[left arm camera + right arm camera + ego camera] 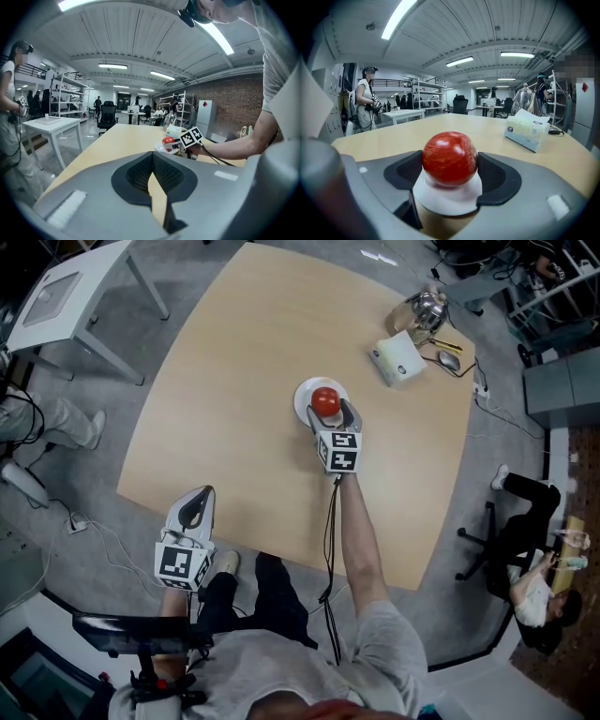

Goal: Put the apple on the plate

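A red apple [325, 400] [450, 158] rests on a small white plate [302, 397] [447, 200] near the middle of the wooden table [234, 381]. My right gripper [329, 412] [450, 165] reaches over the plate's near side, shut on the apple with a pad touching each side. My left gripper [196, 505] [152, 161] hangs at the table's near left edge, shut with nothing in it. From the left gripper view the apple [168, 140] and plate [162, 149] show far off, beside the right gripper's marker cube [191, 137].
A tissue box [398, 359] [528, 131], a shiny metal pot [422, 310] and a computer mouse [450, 360] sit at the table's far right corner. A white side table [66, 296] stands off to the left. A person [539, 573] sits at the right.
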Tool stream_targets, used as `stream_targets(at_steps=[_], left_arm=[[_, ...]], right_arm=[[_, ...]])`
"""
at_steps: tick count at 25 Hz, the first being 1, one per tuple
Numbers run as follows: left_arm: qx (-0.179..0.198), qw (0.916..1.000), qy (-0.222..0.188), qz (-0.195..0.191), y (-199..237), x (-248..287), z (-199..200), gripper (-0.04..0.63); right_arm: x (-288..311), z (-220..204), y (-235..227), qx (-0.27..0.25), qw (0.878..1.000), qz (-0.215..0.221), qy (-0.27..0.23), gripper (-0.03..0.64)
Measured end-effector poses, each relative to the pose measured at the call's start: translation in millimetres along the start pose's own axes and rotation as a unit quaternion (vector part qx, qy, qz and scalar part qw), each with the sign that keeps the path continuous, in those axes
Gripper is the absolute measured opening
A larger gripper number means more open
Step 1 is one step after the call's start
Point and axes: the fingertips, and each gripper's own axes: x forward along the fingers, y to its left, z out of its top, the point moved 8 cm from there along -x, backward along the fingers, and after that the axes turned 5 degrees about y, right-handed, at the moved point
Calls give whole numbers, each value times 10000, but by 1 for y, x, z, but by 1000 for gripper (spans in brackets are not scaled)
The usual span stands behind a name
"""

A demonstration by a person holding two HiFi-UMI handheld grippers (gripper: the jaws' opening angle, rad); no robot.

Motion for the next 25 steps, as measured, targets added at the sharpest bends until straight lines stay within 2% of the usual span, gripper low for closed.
stream_targets(at_steps=[25], left_arm=[[29,9999,-68,-108,-4,3,4,20]], right_arm=[[-12,5,-12,109,9998,-111,-148,383]])
